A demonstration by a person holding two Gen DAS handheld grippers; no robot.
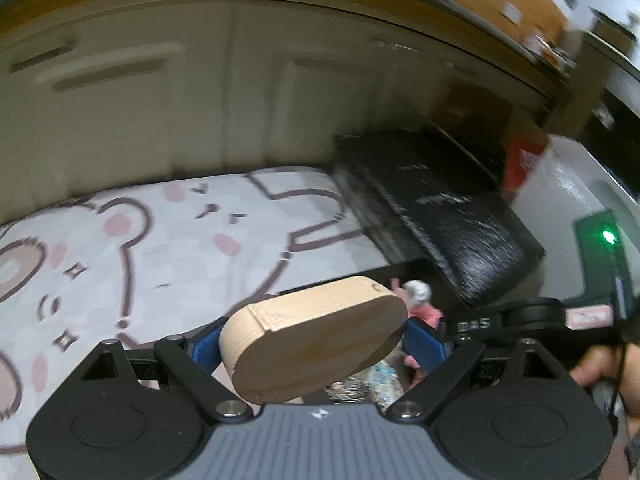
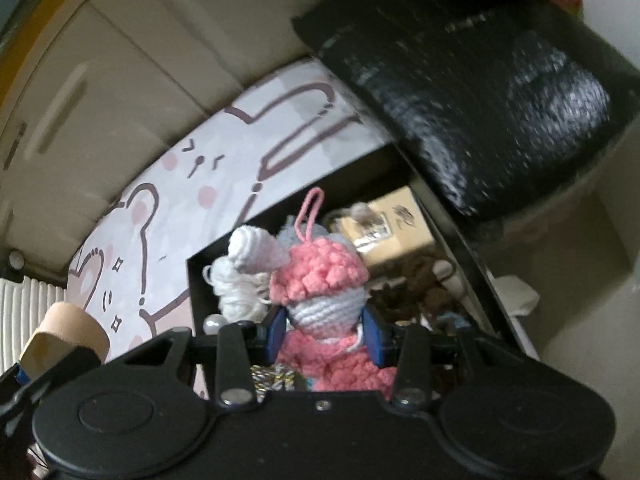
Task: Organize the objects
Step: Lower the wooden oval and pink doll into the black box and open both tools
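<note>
My left gripper [image 1: 314, 344] is shut on an oval wooden block [image 1: 312, 340] and holds it above the bear-print mat [image 1: 140, 248]; the block also shows at the left edge of the right wrist view [image 2: 68, 330]. My right gripper [image 2: 326, 334] is shut on a pink and white crocheted doll [image 2: 320, 280] with a pink loop on top, held over the open black box [image 2: 196, 280]. The doll also shows in the left wrist view [image 1: 420, 304], just beyond the block.
The box's black lid [image 1: 440, 208] stands open at the back right, also in the right wrist view [image 2: 480, 92]. Inside the box lie a tan card [image 2: 392, 224] and several dark items. Beige cabinet doors [image 1: 160, 100] stand behind the mat.
</note>
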